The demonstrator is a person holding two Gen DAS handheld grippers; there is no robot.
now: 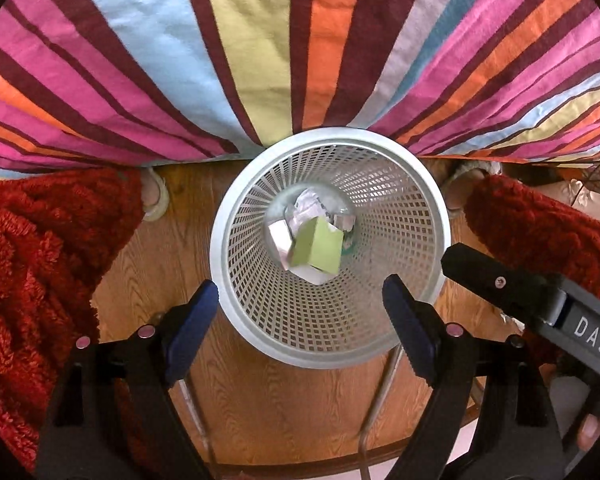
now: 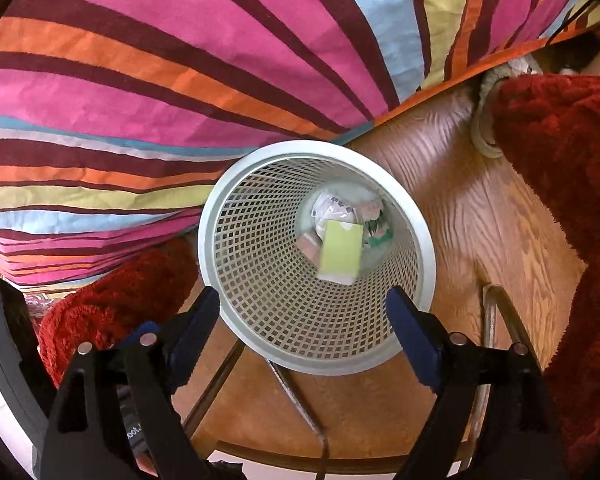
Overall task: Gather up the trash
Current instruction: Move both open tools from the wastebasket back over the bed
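My left gripper and right gripper: jaws apart, nothing between. White mesh bin just beyond fingertips, green box plus crumpled papers, perhaps wrappers, at bottom. Striped cloth beyond bin; red fuzzy fabric flanks both sides.

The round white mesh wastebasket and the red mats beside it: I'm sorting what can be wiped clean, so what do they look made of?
The round white mesh wastebasket looks like moulded plastic, matt to slightly glossy: smooth one-piece rim, regular square holes in the wall. The red mats look like thick shaggy textile, chenille or similar: looped fuzzy pile, no sheen. The exact fibre cannot be told.
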